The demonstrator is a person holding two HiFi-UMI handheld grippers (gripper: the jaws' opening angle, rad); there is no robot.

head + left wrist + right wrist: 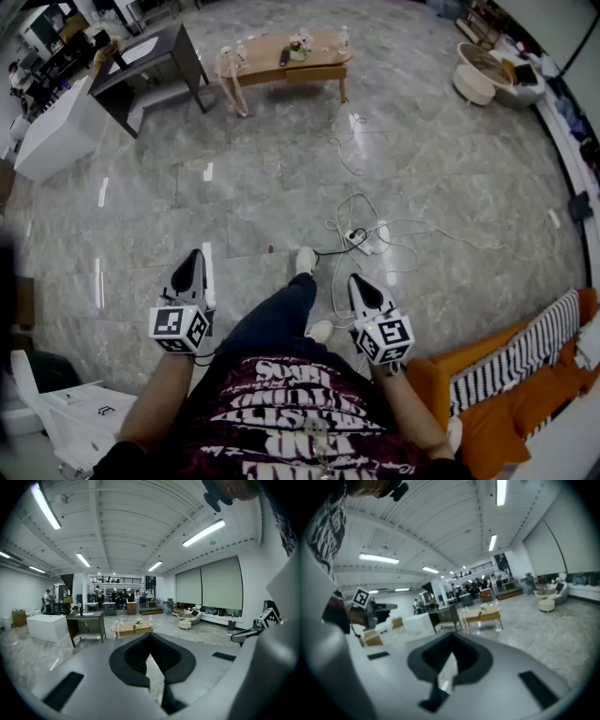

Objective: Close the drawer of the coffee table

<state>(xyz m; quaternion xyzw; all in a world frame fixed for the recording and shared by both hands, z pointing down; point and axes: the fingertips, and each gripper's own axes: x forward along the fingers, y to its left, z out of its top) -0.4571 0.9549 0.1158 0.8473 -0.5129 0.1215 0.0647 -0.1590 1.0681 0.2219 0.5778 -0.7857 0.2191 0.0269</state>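
Head view looks down on a grey marble floor (262,178). At the far left stands a white block (47,136), and just beside it a dark desk (155,56). Lower down, the left gripper (194,258) is held out over the floor with its jaws together and nothing between them; the left gripper view shows the two dark pads meeting with only floor behind.

Across the room at the top stands the wooden coffee table (281,58), well apart from both grippers. A small flower pot (300,43) stands on its top. Its drawer (314,73) sits under the right part of the top; how far out it stands is too small to tell.

Between the grippers, the person's leg (277,319) reaches forward. Near the foot lies a power strip (361,240) with loose cables (349,202).

To its right, the right gripper (357,281) also has its jaws closed and empty, as the right gripper view confirms. At the lower right is an orange sofa (511,398) with a striped cloth (520,356) on it.
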